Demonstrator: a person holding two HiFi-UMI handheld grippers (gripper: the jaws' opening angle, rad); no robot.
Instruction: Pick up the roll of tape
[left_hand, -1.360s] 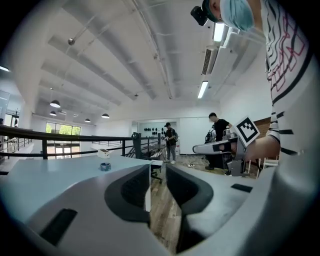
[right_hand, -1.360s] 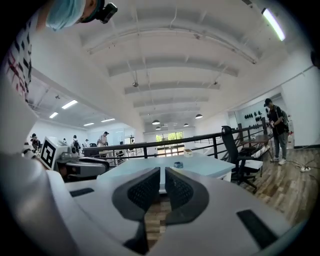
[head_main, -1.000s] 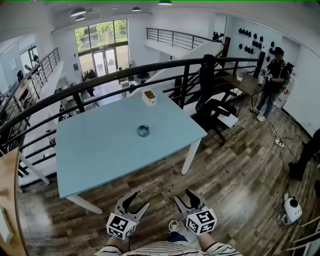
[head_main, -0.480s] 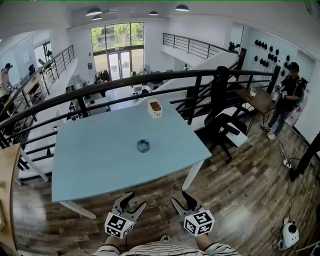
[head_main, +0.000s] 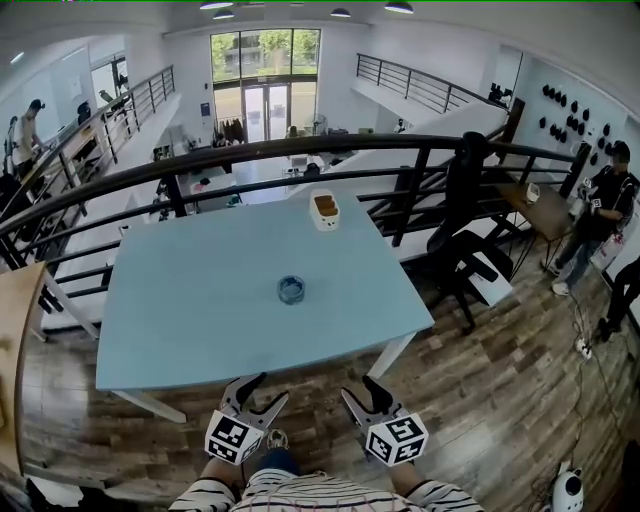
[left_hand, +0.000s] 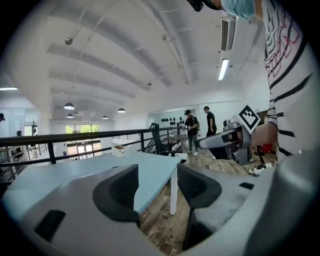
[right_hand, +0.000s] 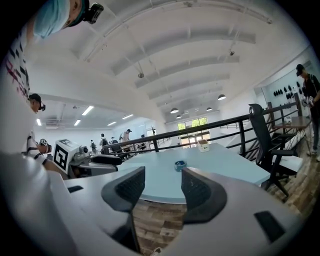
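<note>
A small blue roll of tape (head_main: 291, 290) lies near the middle of the light blue table (head_main: 180, 310); the right gripper view shows the roll of tape (right_hand: 180, 164) far off on the tabletop. My left gripper (head_main: 264, 392) and right gripper (head_main: 360, 394) are held close to my body, off the table's near edge and over the wooden floor. Both stand open with nothing between the jaws. In the left gripper view the left gripper (left_hand: 157, 186) looks past the table's corner, and the right gripper (right_hand: 163, 189) faces the table.
A small white box (head_main: 325, 210) sits at the table's far edge. A black railing (head_main: 400, 180) runs behind the table. A black office chair (head_main: 470, 250) stands to the right. A person (head_main: 600, 215) stands at far right by a wooden desk.
The head view has swung so the table sits more centred and nearer. Both grippers stay open and low near my body, shifted slightly up in the view.
</note>
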